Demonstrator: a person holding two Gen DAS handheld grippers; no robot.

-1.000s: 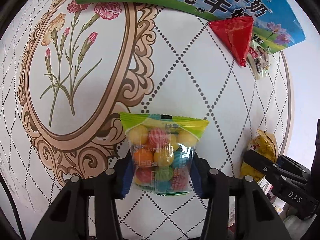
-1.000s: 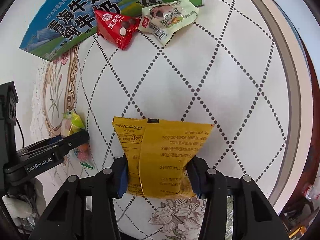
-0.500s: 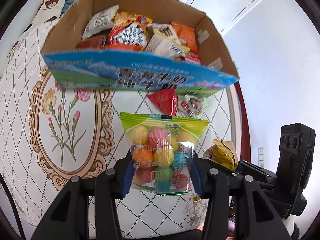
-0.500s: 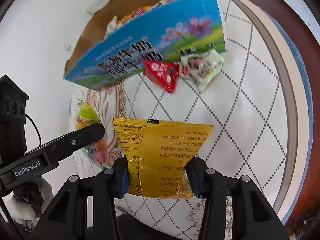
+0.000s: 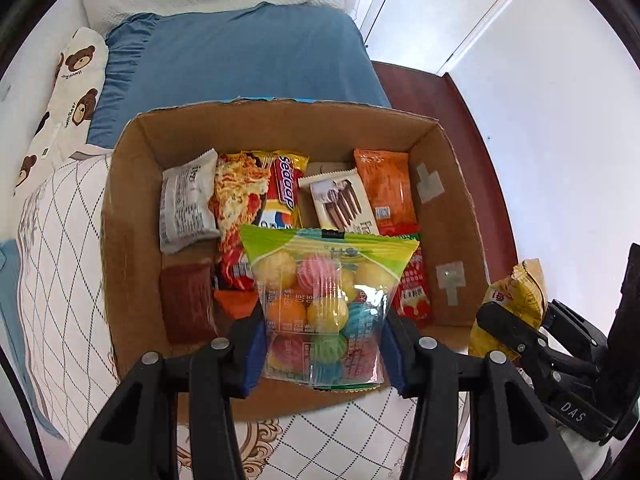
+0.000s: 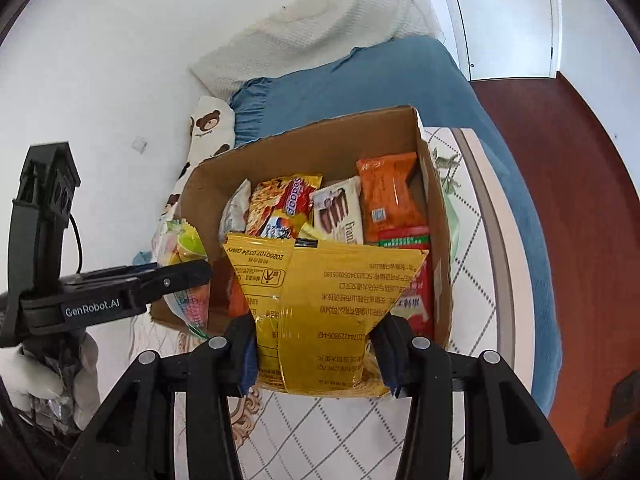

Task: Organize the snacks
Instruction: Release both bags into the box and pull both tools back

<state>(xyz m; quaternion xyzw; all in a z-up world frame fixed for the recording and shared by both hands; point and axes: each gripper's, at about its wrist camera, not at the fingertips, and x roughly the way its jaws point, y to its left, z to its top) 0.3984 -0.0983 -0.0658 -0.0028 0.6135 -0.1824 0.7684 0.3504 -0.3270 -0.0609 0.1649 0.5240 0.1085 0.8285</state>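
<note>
My left gripper (image 5: 322, 356) is shut on a clear bag of coloured candy balls (image 5: 324, 300) with a green top, held above the near edge of an open cardboard box (image 5: 132, 208). My right gripper (image 6: 316, 360) is shut on a yellow snack packet (image 6: 320, 308), also over the box's (image 6: 438, 216) near side. The box holds several snack packs: a white one (image 5: 184, 204), noodles (image 5: 236, 204), a chocolate-wafer pack (image 5: 340, 200) and an orange pack (image 5: 388, 188). The right gripper with its yellow packet (image 5: 516, 300) shows at the right of the left wrist view; the left gripper (image 6: 176, 276) shows at the left of the right wrist view.
The box stands on a white quilted cloth (image 5: 60, 272) with a dotted diamond pattern. Behind it lie a blue bedspread (image 5: 240, 60), a bear-print pillow (image 5: 68, 92) and a white pillow (image 6: 320, 28). Dark red floor (image 6: 580, 200) and a white door (image 6: 504, 12) are to the right.
Both grippers rose with their packets from low over the cloth to above the box. The box's printed side gave way to its open top and contents.
</note>
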